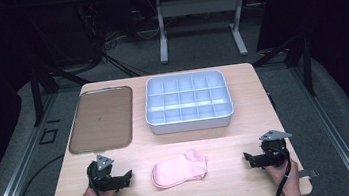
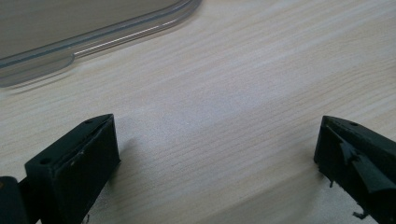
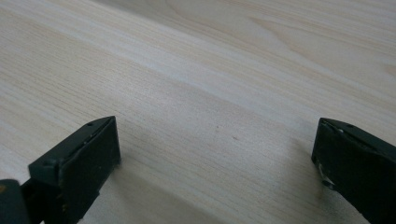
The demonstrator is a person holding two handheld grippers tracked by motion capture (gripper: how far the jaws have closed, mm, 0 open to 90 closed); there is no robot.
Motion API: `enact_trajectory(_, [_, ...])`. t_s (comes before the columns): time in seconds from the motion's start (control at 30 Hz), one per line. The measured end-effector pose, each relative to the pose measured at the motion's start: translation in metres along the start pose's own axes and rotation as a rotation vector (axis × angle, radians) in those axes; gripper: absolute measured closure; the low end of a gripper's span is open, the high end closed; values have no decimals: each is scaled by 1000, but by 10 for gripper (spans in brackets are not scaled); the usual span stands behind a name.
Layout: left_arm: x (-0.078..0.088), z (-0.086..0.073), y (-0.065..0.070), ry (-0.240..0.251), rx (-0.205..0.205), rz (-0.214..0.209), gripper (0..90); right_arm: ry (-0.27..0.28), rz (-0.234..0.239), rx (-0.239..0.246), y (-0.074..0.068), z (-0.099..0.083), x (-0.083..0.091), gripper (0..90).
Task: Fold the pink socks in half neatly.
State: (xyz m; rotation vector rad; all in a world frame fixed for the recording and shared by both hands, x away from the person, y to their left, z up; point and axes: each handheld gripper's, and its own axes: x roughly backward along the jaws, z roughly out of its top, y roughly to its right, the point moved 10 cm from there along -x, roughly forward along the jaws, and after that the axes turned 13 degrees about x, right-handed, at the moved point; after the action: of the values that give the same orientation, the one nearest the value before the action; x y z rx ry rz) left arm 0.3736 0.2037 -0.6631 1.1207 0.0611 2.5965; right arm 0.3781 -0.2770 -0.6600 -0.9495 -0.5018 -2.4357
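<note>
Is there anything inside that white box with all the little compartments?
The white divided box looks empty: every compartment in the high view shows a bare floor. The near wall hides a strip of the front row's floor.

1 pink sock [image 1: 179, 169], folded, on table. 1 wooden table [image 1: 246, 124] in foreground; 1 more table [image 1: 196, 4] behind, on floor. 1 brown tray [image 1: 101, 120], flat. 1 white divided bin [image 1: 187, 101]: 3 rows of 5, 15 compartments counted. 2 handheld grippers: 1 left gripper [image 1: 128, 177], 1 right gripper [image 1: 248, 158], each with 2 black jaws, 4 jaws total. 2 grey three-cornered plates, 1 per gripper. 2 hands on grippers.
</note>
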Motion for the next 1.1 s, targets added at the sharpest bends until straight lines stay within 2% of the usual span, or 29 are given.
enact_trajectory(0.2, [0,0,0,4,0,4,0,-1,0,-8,0,0,0,8])
enact_trajectory(0.27, [2,1,1,17,0,-9,2,-5,2,-7,0,1,0,9])
enact_trajectory(0.33, [6,4,2,36,9,-22,2,6,7,-23,1,2,1,1])
enact_trajectory(0.4, [12,10,5,54,14,-30,2,55,40,-65,-2,11,8,3])
enact_trajectory(0.5, [21,21,13,76,-4,-54,2,59,42,-53,-6,17,12,3])
enact_trajectory(0.67, [33,31,36,94,-50,-105,2,66,67,-34,-23,35,21,7])
enact_trajectory(0.77, [33,34,52,94,-54,-156,2,77,97,-30,-36,44,23,12])
enact_trajectory(0.93, [26,31,78,58,-79,-217,7,77,163,9,-63,60,20,33])
enact_trajectory(1.03, [19,27,92,30,-105,-243,22,74,220,29,-84,71,12,58])
enact_trajectory(1.1, [16,25,100,19,-118,-257,34,57,238,55,-93,74,8,82])
